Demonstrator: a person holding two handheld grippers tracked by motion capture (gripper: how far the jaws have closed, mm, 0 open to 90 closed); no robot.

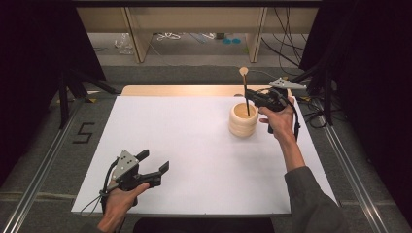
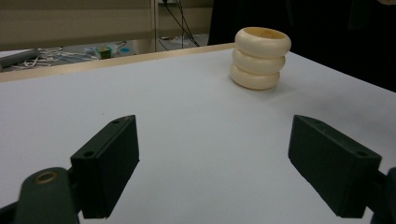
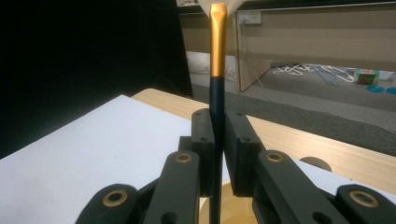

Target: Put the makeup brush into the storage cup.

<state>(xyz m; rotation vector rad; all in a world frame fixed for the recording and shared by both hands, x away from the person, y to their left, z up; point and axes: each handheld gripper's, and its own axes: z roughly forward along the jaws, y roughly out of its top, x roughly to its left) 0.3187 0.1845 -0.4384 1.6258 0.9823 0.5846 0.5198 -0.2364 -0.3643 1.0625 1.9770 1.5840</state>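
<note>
Jaws of the right gripper [image 3: 218,140] closed flat on the dark shaft of a spoon [image 1: 246,92], which stands about upright with its wooden bowl end up and its lower end down inside the holder [image 1: 243,119]. Holder: cream, three stacked rings, open top, on the white table [image 1: 184,145] toward the far right; right gripper view shows its rim just under the jaws. Left gripper [image 1: 154,169]: jaws wide apart, nothing between them, held low over the near left of the table, well apart from the holder, which shows ahead in the left gripper view. Judgement: spoon is either going into or coming out of the holder. Risks: any sideways pull while the shaft is inside would lever against the rim and tip or slide the holder, since nothing steadies it; the grip on a thin round shaft could also let the spoon swivel or slip.
</note>
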